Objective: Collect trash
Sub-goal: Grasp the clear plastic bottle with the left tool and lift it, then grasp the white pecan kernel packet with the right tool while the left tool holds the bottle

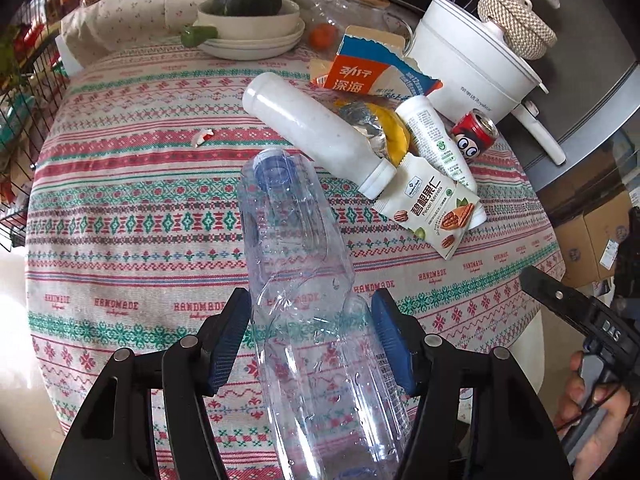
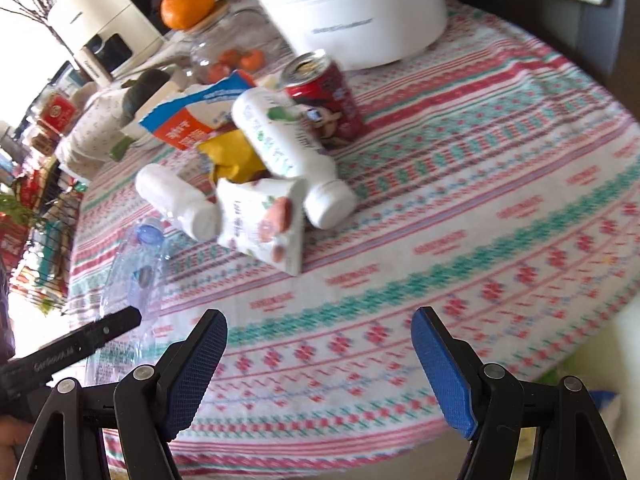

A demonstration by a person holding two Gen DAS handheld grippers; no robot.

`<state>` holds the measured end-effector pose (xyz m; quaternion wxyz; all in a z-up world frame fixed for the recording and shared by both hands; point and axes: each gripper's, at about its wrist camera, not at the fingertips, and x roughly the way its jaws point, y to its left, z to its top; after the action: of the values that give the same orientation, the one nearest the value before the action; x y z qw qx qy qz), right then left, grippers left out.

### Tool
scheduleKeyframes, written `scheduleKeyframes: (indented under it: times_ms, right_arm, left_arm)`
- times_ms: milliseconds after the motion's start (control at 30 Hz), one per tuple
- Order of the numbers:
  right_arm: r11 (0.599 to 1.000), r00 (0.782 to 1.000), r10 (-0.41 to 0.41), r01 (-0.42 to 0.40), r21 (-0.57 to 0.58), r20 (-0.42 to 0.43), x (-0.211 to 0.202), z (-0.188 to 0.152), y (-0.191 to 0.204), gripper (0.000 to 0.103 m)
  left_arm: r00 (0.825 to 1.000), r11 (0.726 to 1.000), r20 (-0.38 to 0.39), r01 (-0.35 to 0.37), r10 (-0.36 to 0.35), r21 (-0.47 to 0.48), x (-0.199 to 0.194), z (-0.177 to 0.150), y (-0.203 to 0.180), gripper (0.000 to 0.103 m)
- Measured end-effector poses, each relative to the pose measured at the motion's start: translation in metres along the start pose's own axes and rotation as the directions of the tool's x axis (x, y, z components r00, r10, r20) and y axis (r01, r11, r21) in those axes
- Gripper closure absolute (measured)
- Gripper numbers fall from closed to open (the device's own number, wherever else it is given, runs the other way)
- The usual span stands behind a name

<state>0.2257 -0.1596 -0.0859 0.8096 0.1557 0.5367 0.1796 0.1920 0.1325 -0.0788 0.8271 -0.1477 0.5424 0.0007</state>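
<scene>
Left wrist view, grip: the left gripper (image 1: pixel 310 340) is clamped across the lower body of a clear plastic bottle (image 1: pixel 296 272), both blue pads pressed against its dented sides.
Left wrist view, bottle: its long axis runs straight out from the claw, blue cap (image 1: pixel 276 168) at the far end, over the patterned tablecloth (image 1: pixel 132 216).
Left wrist view, remaining trash: the pile lies beyond and to the right of the cap; a white bottle (image 1: pixel 316 132), a nut packet (image 1: pixel 434 210), a second, labelled white bottle (image 1: pixel 438 142), a red can (image 1: pixel 476 132) and a torn carton (image 1: pixel 372 68).
Left wrist view, writing: "Pecan Kernels" on the packet, "HANDMADE" woven into the cloth, "Royalstar" on the white cooking pot (image 1: pixel 472 68).
Right wrist view, claw: the right gripper (image 2: pixel 320 364) stands wide apart with nothing between its pads, over bare cloth near the table edge.
Right wrist view, relation: the pile sits ahead and slightly left; the nut packet (image 2: pixel 264 222) lies nearest, so this free hand looks better placed for the next pickup.
Right wrist view, clear bottle: seen at far left (image 2: pixel 132 276), partly behind the other gripper's black finger (image 2: pixel 104 330).
Right wrist view, writing: blurred, not readable.
</scene>
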Motion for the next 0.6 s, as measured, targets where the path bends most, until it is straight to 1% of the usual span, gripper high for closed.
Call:
scheduleKeyframes:
  times_ms: [33, 100, 200, 300, 367, 467, 600]
  right_arm:
    - [1.0, 1.0, 0.018, -0.018, 0.004, -0.003, 0.008, 0.001, 0.002, 0.026]
    - [0.998, 0.998, 0.056, -0.056, 0.019, -0.007, 0.024, 0.003, 0.005, 0.034]
    - [0.995, 0.995, 0.098, -0.097, 0.035, -0.017, 0.045, 0.005, 0.011, 0.043]
    - [0.991, 0.993, 0.121, -0.12, 0.054, -0.009, 0.061, 0.007, 0.015, 0.047]
    - [0.991, 0.993, 0.121, -0.12, 0.066, -0.003, 0.073, 0.008, 0.018, 0.049]
    - [0.994, 0.996, 0.09, -0.09, 0.059, 0.008, 0.087, 0.009, 0.022, 0.051]
    - [0.994, 0.997, 0.07, -0.073, 0.086, 0.04, 0.095, 0.011, 0.02, 0.052]
  left_arm:
    - [1.0, 1.0, 0.006, 0.001, -0.001, 0.005, -0.004, -0.001, 0.002, 0.038]
    - [1.0, 1.0, 0.018, 0.006, -0.006, 0.011, -0.009, -0.001, 0.007, 0.038]
    - [0.999, 0.999, 0.038, 0.001, -0.003, 0.034, -0.019, -0.005, 0.017, 0.038]
    - [0.998, 0.999, 0.057, -0.008, 0.005, 0.05, -0.025, -0.008, 0.022, 0.038]
    - [0.998, 0.999, 0.06, -0.004, 0.001, 0.053, -0.027, -0.01, 0.025, 0.038]
    - [0.998, 0.998, 0.063, -0.001, -0.003, 0.059, -0.03, -0.013, 0.03, 0.038]
    - [0.998, 0.998, 0.068, -0.002, -0.002, 0.065, -0.032, -0.014, 0.032, 0.038]
